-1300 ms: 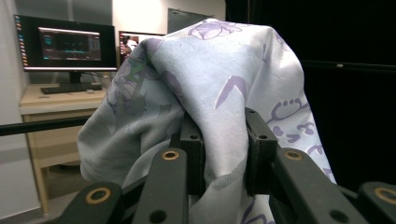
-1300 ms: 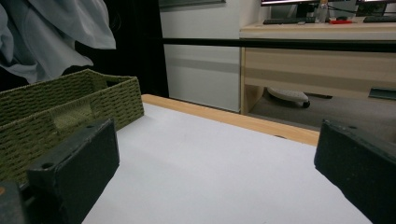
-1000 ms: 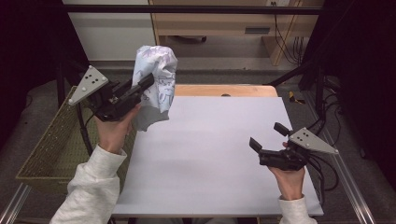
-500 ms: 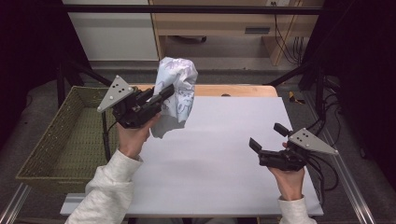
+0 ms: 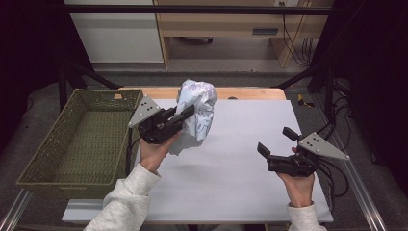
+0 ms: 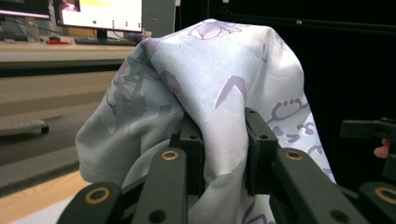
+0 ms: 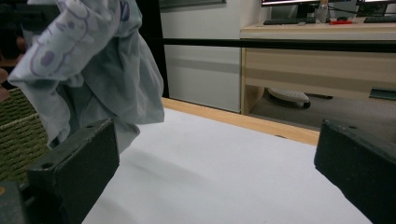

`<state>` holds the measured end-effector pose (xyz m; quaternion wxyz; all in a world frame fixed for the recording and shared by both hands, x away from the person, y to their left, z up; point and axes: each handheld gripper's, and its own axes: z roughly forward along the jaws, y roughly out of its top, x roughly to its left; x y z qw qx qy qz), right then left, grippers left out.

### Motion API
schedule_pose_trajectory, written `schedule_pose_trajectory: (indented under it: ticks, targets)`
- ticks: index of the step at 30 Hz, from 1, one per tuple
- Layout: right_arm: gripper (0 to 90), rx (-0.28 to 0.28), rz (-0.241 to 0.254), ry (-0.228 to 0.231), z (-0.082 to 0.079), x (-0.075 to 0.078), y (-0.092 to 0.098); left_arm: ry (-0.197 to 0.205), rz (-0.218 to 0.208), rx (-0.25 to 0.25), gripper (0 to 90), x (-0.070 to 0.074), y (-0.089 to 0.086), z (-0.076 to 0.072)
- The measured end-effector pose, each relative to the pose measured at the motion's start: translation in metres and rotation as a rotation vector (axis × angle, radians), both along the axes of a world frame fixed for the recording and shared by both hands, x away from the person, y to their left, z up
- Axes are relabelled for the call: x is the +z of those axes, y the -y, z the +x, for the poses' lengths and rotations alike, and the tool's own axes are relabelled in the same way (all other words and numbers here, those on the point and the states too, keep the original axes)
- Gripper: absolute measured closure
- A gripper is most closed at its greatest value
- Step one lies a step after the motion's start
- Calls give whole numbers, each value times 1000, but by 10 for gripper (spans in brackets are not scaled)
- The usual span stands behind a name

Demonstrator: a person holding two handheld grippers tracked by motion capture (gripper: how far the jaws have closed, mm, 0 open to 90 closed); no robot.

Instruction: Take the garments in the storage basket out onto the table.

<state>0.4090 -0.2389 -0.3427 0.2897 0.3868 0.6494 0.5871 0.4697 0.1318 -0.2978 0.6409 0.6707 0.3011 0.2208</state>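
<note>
A pale blue cloth with purple print (image 5: 198,111) hangs bunched above the white table top (image 5: 240,168), left of its middle. My left gripper (image 5: 186,113) is shut on the cloth, which drapes over its jaws in the left gripper view (image 6: 224,140). My right gripper (image 5: 276,140) rests low near the table's right side, open, nothing between its jaws. In the right gripper view the cloth (image 7: 93,70) hangs at the upper left, apart from that gripper (image 7: 219,163).
A green woven basket (image 5: 45,154) stands beside the table on the left, nothing in it. A wooden strip (image 5: 250,93) borders the table's far edge. Desks and cables lie beyond. A black frame rail (image 5: 308,72) slants at the right.
My left gripper has carried the cloth rightward from over the basket's side to above the table. The right gripper has stayed put.
</note>
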Motion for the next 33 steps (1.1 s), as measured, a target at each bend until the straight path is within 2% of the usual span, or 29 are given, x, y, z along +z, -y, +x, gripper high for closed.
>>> schedule_pose_trajectory:
  ticks: [10, 23, 28, 33]
  targets:
    - [4, 2, -1, -2, 0, -2, 1, -44, 35, -6, 724, -29, 8, 4]
    - [4, 0, 1, -3, -1, -2, 1, -111, 110, -12, 721, -68, 20, 8]
    - [4, 0, 0, 0, -1, -2, 2, -130, 128, -31, 716, -77, 25, 8]
    - [4, -1, 2, 2, -1, -2, 1, -155, 164, -35, 689, -86, 32, 9]
